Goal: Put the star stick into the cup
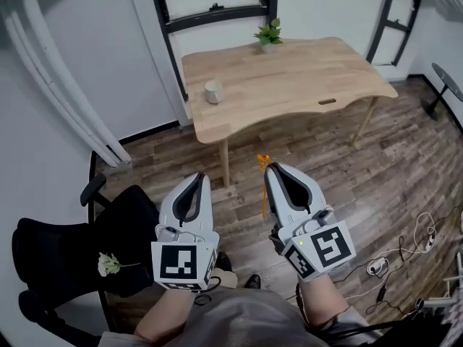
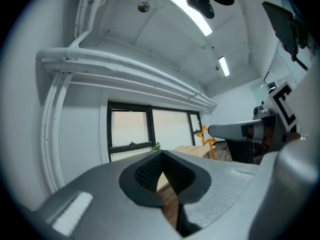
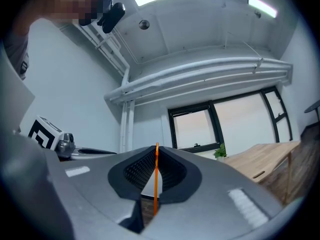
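The orange star stick [image 1: 263, 162] is pinched in my right gripper [image 1: 270, 169], its star poking past the jaw tips and its shaft running down beside the fingers. In the right gripper view the stick [image 3: 156, 180] stands upright between the shut jaws of that gripper [image 3: 156, 151]. My left gripper [image 1: 200, 178] is shut and holds nothing, beside the right one over the floor. From the left gripper [image 2: 161, 157] I see the star [image 2: 204, 136] to the right. The white cup [image 1: 213, 91] stands on the wooden table [image 1: 289, 78], well ahead of both grippers.
A small potted plant [image 1: 268, 35] sits at the table's far edge. A black office chair [image 1: 65, 255] with a white flower [image 1: 108, 264] on it is at lower left. Cables [image 1: 394, 262] lie on the wood floor at right. White pipes [image 1: 65, 100] run along the left wall.
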### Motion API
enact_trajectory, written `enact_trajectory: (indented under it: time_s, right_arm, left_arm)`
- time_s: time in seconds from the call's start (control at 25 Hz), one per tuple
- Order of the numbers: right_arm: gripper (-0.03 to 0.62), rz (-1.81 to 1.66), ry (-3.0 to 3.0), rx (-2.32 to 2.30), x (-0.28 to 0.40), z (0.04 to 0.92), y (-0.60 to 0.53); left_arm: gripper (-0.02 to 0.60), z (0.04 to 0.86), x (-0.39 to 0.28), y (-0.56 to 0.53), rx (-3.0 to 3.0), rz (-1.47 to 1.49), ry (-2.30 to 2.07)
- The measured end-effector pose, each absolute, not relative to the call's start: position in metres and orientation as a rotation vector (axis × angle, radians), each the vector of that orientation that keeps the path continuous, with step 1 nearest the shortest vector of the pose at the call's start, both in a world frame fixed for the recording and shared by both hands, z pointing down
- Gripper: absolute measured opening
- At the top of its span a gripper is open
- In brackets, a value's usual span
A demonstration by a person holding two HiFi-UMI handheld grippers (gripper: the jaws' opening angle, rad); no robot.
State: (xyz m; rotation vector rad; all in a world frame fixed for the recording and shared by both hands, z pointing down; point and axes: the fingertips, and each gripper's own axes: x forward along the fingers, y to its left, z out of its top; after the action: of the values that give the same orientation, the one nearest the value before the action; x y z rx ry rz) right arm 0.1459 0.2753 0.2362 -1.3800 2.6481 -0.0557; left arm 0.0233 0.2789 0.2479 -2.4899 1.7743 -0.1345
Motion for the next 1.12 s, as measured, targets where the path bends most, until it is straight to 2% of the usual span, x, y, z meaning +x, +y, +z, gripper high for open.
enact_trajectory:
  time_s: [1.12]
  right_arm:
    - [0.042, -0.042, 2.67, -1.428, 0.059, 0.239, 0.008]
  left_arm:
    - [0.0, 0.261, -0.05, 0.003, -2.571, -0.051, 1.684]
